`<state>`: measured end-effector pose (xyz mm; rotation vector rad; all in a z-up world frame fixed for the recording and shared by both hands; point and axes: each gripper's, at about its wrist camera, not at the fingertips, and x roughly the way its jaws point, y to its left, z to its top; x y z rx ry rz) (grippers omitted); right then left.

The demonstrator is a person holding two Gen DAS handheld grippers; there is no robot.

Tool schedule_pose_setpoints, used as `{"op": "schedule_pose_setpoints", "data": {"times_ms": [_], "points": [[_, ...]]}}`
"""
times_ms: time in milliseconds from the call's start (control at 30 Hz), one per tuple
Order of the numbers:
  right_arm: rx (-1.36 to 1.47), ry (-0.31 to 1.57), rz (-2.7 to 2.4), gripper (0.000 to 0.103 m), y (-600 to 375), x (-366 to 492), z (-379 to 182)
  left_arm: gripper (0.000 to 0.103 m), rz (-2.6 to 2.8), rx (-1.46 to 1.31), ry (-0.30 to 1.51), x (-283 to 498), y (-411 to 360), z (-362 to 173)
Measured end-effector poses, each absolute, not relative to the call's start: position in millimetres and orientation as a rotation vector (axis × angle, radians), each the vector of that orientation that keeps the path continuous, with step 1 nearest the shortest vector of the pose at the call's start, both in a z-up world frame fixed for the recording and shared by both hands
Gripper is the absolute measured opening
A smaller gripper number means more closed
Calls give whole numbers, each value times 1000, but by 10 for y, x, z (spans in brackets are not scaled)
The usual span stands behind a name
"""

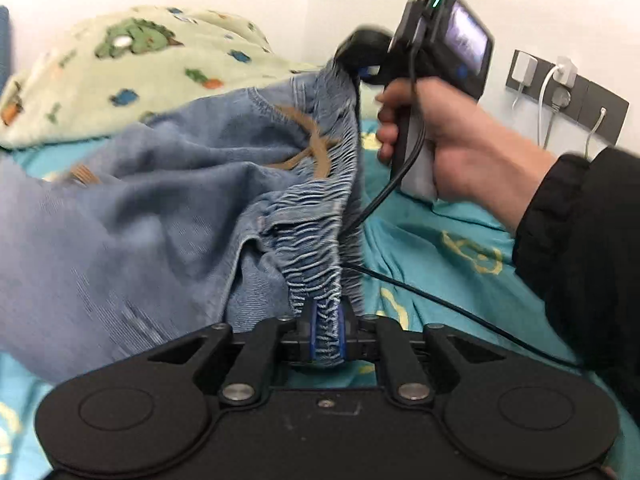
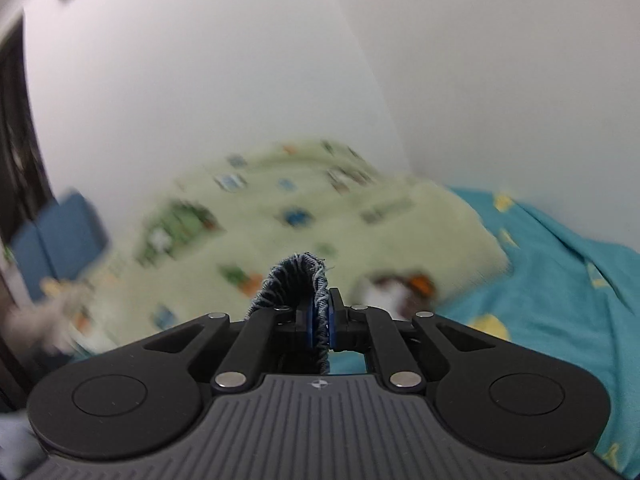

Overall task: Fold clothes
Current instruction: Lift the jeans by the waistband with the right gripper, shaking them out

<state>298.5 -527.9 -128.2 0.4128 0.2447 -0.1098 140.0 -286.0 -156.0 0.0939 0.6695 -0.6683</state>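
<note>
The jeans [image 1: 168, 184] are showing faded blue denim with tan stitching and a paler, ribbed waistband. The black left gripper [image 1: 326, 338] is showing blue pads. At ten o'clock, the pillow [image 1: 132, 76] is showing pale green with blue, green and orange figures, possibly cartoon cars, blurred. The bedsheet [image 1: 440, 248] is showing teal with yellow shapes. At three o'clock, the sleeve [image 1: 580, 240] is showing black. The wall plate [image 1: 592, 108] is showing dark grey against white.

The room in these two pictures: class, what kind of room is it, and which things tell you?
Most likely a bedroom. A teal bedsheet covers the surface, a green patterned pillow lies against the white wall, and chargers sit plugged into a wall socket.
</note>
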Motion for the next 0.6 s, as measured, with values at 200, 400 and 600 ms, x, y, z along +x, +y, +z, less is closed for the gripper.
{"op": "schedule_pose_setpoints", "data": {"times_ms": [200, 400, 600], "points": [[436, 326, -156, 11, -5402, 3080, -1699, 18, -697, 85, 651, 1411, -2861, -1573], [470, 326, -265, 38, -5409, 2927, -1574, 48, -723, 115, 671, 1222, -2663, -1443], [427, 333, -278, 60, -5380, 2605, -1322, 56, -749, 97, 641, 972, -2436, -1152]]}}
